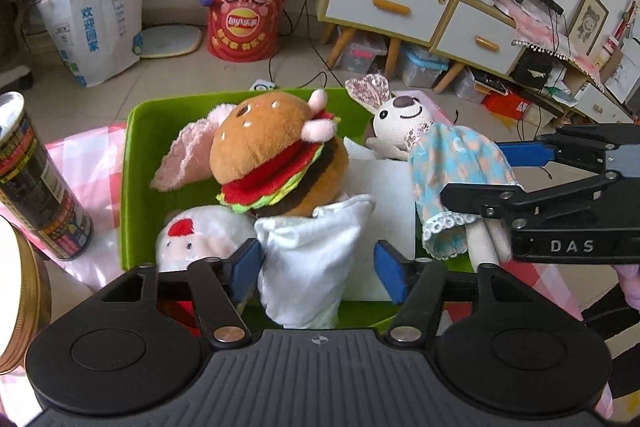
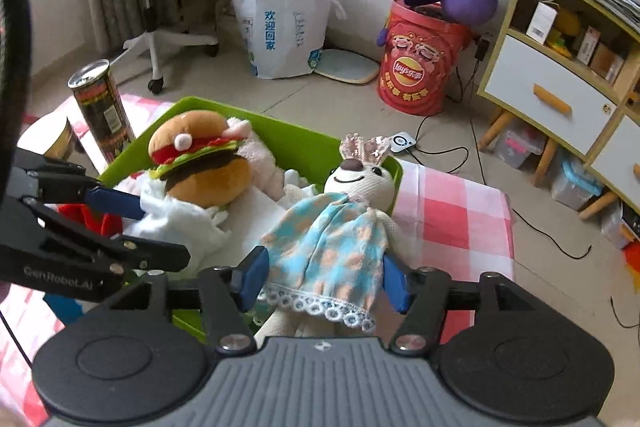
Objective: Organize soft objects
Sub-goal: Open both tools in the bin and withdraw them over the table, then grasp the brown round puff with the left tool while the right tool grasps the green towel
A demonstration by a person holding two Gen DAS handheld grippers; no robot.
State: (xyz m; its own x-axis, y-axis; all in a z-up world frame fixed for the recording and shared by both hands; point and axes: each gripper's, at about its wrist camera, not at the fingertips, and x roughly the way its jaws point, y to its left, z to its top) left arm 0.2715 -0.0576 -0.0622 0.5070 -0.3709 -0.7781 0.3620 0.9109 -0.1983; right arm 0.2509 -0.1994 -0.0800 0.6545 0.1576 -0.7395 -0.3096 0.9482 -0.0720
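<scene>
Your green bin (image 1: 138, 163) sits on the pink checked cloth (image 2: 452, 211); inside it the burger plush (image 1: 276, 163) lies on a pink-eared plush (image 1: 188, 155); the rabbit doll (image 2: 340, 223) in a blue dress leans over the bin's right rim; your left tool (image 1: 316, 269) stands spread around the white pillow (image 1: 312, 259), its right pad clear; your right tool (image 2: 324, 277) is spread around the dress, pads touching it or just beside it.

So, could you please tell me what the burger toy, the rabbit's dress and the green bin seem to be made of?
Burger toy: plush with a fuzzy pile, and felt-like lettuce and tomato edges.
Rabbit's dress: thin printed woven cloth, probably cotton, with a lace hem.
Green bin: smooth rigid walls, likely plastic, though fabric-covered board is possible.
</scene>
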